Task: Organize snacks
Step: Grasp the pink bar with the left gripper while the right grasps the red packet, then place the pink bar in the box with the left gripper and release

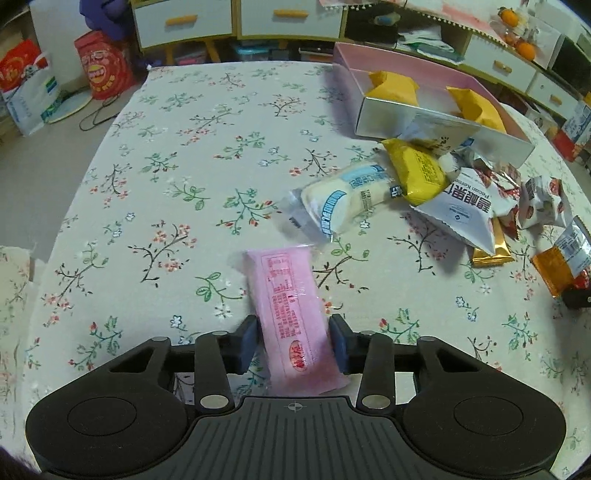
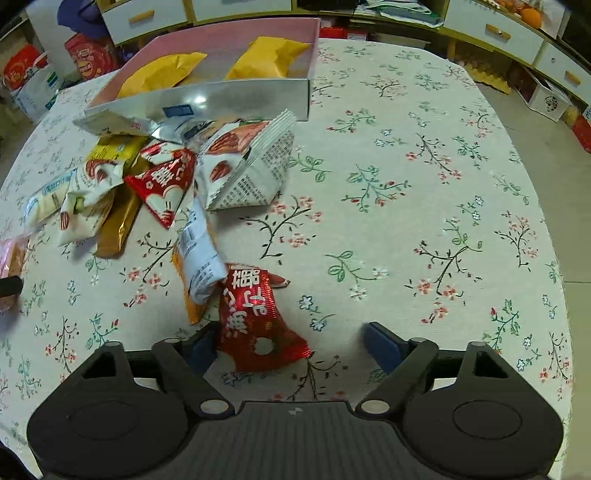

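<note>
Floor bags: two red printed bags point(image 1: 103, 66) stand on the floor past the table's far left corner, under white drawers point(image 1: 183, 20).
Table: a floral cloth point(image 1: 177, 177) covers it; the left half ahead of me is bare.
My left jaws: my left gripper point(image 1: 291, 341) has its jaws narrowed around the pink pack point(image 1: 291, 314). Both pads look to be touching its sides, near its lower end. The pack lies lengthwise, pointing away from me, and nothing else crowds it.
White pack: a white and blue pack point(image 1: 343, 199) lies just beyond the pink one, tilted, its right end tucked under a yellow pack point(image 1: 417, 170).
Pile: further right, packs lie overlapping, among them a white nut pouch point(image 1: 465, 210), a gold bar point(image 1: 491, 254) and an orange and white pack point(image 2: 199, 258). They sit against the front wall of the box.
Box: the pink box point(image 2: 221, 99) stands at the far side of the table, open on top, with two yellow packs point(image 2: 269, 59) inside.
My right jaws: my right gripper point(image 2: 291, 343) stands wide open over a red pack point(image 2: 255, 325). The left pad is just at the pack's left edge; the right pad is well clear of it, over bare cloth. The orange and white pack overlaps the red pack's top left corner.
Right side: the cloth to the right of the red pack is bare as far as the table's edge.
</note>
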